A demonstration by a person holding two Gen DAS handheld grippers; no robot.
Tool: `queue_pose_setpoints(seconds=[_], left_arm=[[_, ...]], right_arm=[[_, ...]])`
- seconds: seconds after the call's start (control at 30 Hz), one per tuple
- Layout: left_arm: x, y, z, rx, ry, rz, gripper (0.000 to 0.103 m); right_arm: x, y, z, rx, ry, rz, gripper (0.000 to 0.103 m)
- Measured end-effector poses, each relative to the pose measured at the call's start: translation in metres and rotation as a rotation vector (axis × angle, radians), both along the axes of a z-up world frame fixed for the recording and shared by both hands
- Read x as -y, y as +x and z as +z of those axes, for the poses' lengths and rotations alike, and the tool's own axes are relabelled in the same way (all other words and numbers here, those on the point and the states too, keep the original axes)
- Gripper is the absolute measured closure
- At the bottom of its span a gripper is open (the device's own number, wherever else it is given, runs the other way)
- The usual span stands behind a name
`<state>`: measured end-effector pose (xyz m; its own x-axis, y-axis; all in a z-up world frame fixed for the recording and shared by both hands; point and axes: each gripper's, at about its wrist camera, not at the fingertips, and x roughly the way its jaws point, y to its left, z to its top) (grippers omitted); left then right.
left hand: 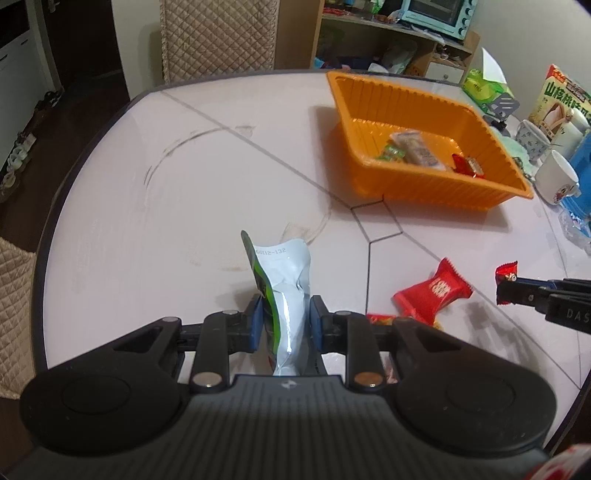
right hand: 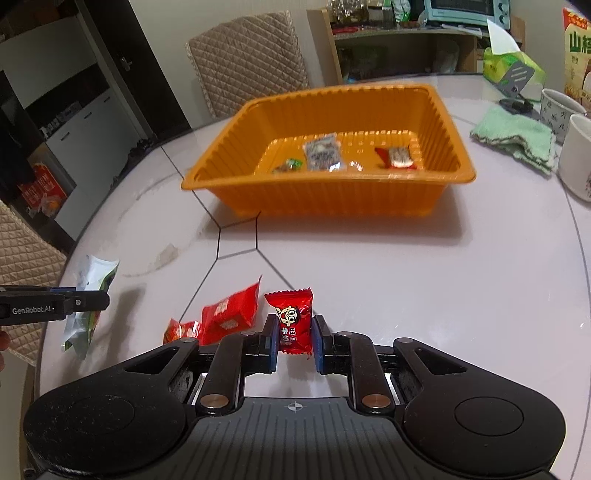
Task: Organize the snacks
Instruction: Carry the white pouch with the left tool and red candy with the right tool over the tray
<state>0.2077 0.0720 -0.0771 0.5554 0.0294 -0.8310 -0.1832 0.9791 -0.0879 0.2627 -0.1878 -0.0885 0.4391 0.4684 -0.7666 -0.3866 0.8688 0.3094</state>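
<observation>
On the round white table, an orange tray sits mid-surface with both grippers short of it.

Behind the tray stand two quilted chairs and a shelf with a blue toaster oven; right of it lie a green cloth and two mugs. Four snacks rest inside the tray, two red packets lie loose on the table near its front corner. The left gripper is clamped on a white-and-green pouch, the right gripper pinches a red candy, both lifted in front of the tray.
</observation>
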Motion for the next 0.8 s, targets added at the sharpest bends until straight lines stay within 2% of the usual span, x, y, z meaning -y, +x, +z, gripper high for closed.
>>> queue_pose_setpoints(seconds=[0.4, 0.67, 0.8], left_arm=[[0.017, 0.050, 0.038, 0.106, 0.015, -0.089, 0.080], [0.037, 0.110, 0.065, 0.188, 0.020, -0.154, 0.080], [0.048, 0.143, 0.071, 0.204, 0.026, -0.184, 0.080]], right_arm=[[0.021, 0.045, 0.041, 0.088, 0.044, -0.044, 0.084], [0.026, 0.083, 0.060, 0.143, 0.075, -0.063, 0.084], [0.025, 0.105, 0.061, 0.158, 0.094, -0.073, 0.084]])
